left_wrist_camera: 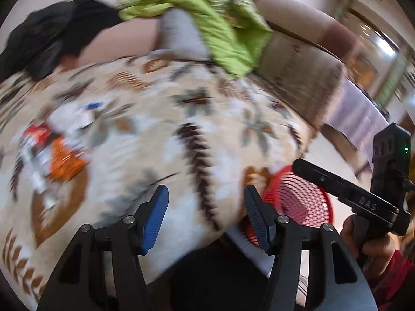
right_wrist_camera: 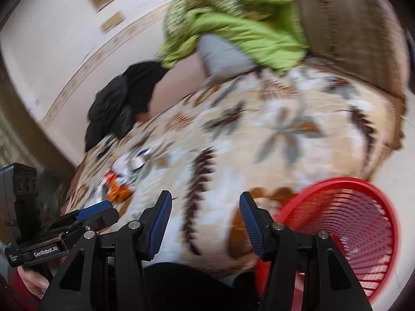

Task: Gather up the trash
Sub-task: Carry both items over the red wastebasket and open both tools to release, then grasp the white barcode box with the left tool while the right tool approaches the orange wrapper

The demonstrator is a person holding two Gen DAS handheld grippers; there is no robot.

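Observation:
A pile of trash wrappers, orange, red and white (left_wrist_camera: 55,153), lies on the leaf-patterned bed cover at the left; it also shows in the right wrist view (right_wrist_camera: 120,181). A red mesh basket (left_wrist_camera: 303,202) stands by the bed's near right edge, large in the right wrist view (right_wrist_camera: 347,230). My left gripper (left_wrist_camera: 205,217) is open and empty above the cover, right of the wrappers. My right gripper (right_wrist_camera: 205,225) is open and empty, left of the basket. Both views are blurred.
A green cloth (left_wrist_camera: 207,18) and a black garment (left_wrist_camera: 52,33) lie at the bed's far side against a pale wall. A brown sofa arm (left_wrist_camera: 298,72) stands at the right. The other gripper body shows at the right (left_wrist_camera: 363,199) and at the left (right_wrist_camera: 52,233).

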